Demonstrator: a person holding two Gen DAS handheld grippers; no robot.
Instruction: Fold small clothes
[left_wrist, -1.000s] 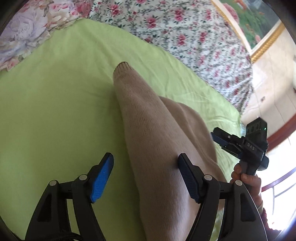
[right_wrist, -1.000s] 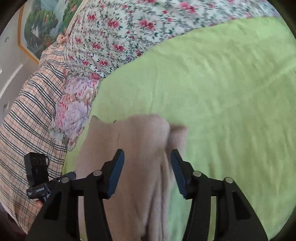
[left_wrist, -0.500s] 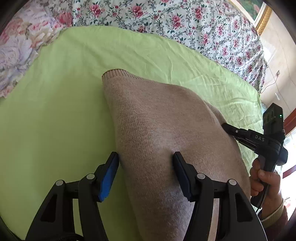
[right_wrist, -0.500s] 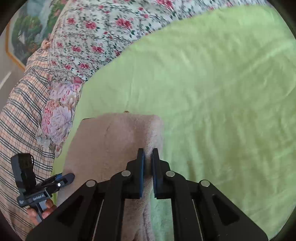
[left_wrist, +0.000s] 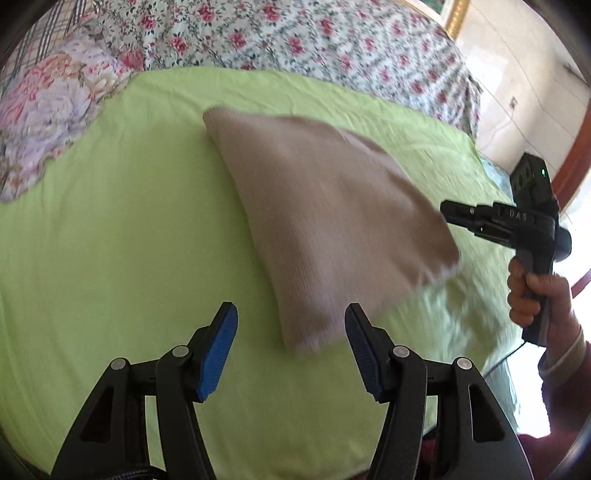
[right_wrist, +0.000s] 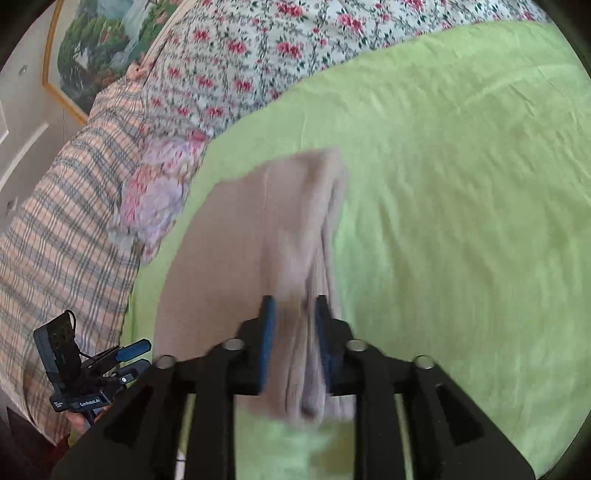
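Sweater, left wrist view: the tan knitted sweater (left_wrist: 325, 229) is lying folded on the green sheet (left_wrist: 110, 240), one corner pointing toward the flowered quilt (left_wrist: 314, 40); its right edge is lifting off the sheet and blurring.
My left tongs: my left gripper (left_wrist: 291, 350) is hanging wide apart and holding nothing, its blue pads (left_wrist: 218, 350) framing the near corner of the sweater without touching it; I judge I am keeping it close so it can pin or take that corner.
My right tongs, seen from here: my right gripper (left_wrist: 452, 218) is sitting at the lifted edge, gripped by my right hand (left_wrist: 532, 295); from this side I cannot tell how its jaws stand.
Sweater, right wrist view: the sweater (right_wrist: 236, 258) is reaching from my tongs out over the green sheet (right_wrist: 461, 184), near the plaid blanket (right_wrist: 55, 229).
My right tongs, own view: my right gripper (right_wrist: 293, 332) is standing narrow with bunched layers of the knit between its pads; whether it is pinching tight I cannot say, because of blur. I judge I am holding several layers together so the fold travels as one.
My left tongs, seen from here: my left gripper (right_wrist: 133, 356) is waiting low at the left, beside the sweater's edge.
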